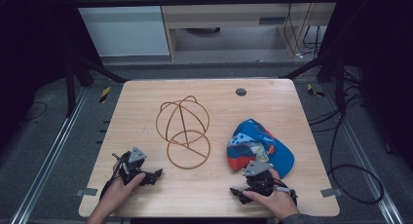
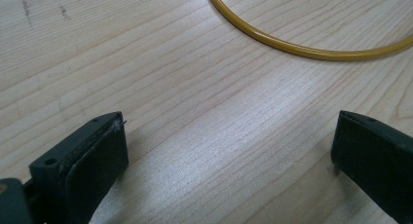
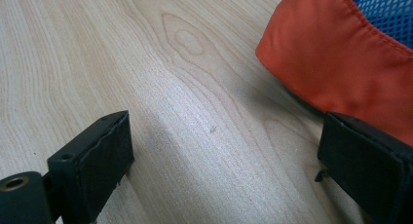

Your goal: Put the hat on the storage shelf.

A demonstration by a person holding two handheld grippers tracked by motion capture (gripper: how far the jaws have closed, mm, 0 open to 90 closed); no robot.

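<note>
Both hand-held grippers rest low at the near edge of the table (image 1: 146,92), each with its jaws wide apart and nothing between them. Left hand-held gripper (image 1: 155,175) sits just before the yellow wire frame (image 1: 183,131), whose base ring (image 2: 302,49) lies on the wood ahead of it. Right hand-held gripper (image 1: 237,194) is just beside the cap (image 1: 260,145); the orange cloth (image 3: 341,63) almost touches one jaw.

The cap looks light and soft, so it will probably fold when pinched; the stiffer brim seems the best place to hold. The frame looks light, rigid and thin, maybe slippery between flat pads.
</note>
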